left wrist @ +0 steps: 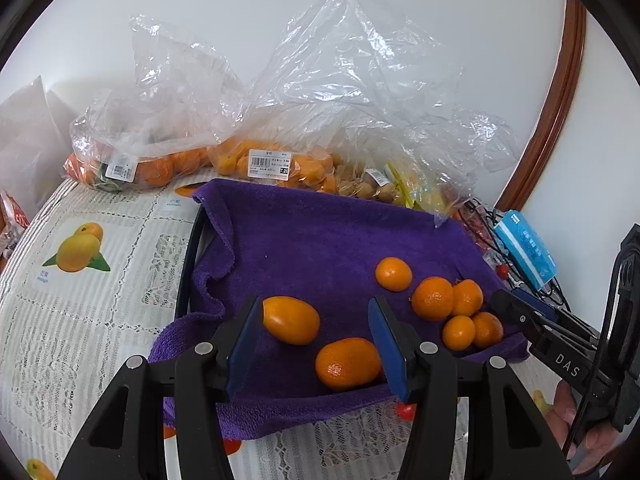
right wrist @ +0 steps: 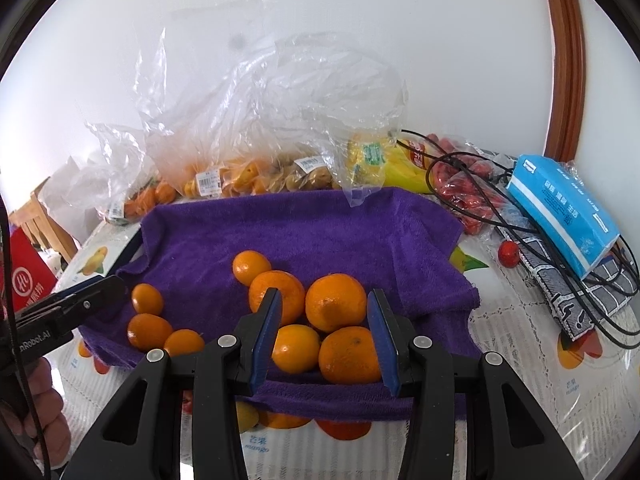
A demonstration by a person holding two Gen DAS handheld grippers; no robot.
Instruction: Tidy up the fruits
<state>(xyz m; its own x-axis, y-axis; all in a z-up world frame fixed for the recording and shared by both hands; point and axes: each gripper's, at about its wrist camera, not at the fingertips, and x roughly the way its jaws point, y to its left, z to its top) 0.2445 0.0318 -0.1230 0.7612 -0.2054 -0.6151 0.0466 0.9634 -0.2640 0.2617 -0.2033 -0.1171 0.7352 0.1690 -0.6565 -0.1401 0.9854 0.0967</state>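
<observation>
From your left wrist camera, your left gripper point(left wrist: 316, 336) hangs low over the purple towel point(left wrist: 320, 240) with its jaws apart and nothing clamped. An oval kumquat point(left wrist: 291, 320) lies just off the tip of the left blue pad, so close that you cannot tell whether it touches, and a rounder orange fruit point(left wrist: 347, 363) sits on the towel beside the right pad. Neither looks pressed from both sides. Further right, a loose cluster of five small oranges point(left wrist: 448, 304) rests on the same towel, with your right gripper point(left wrist: 520, 312) reaching in beside it. Behind the towel stand clear plastic bags of fruit point(left wrist: 276, 164).

From your right wrist camera, that gripper point(right wrist: 322, 340) has its jaws apart as well, framing three oranges of the cluster point(right wrist: 335, 302) without pinching any of them. Three smaller fruits point(right wrist: 148, 330) lie to the left, near the tip of your left gripper point(right wrist: 86, 294). A blue tissue pack point(right wrist: 560, 216) and black cables point(right wrist: 480, 184) lie on the table at right, well clear of the towel.

You appear to be mid-sorting, grouping loose fruit on the towel. For the next pick, centre one fruit between the pads before closing; these are round and will roll on the soft pile if you nudge them sideways.
</observation>
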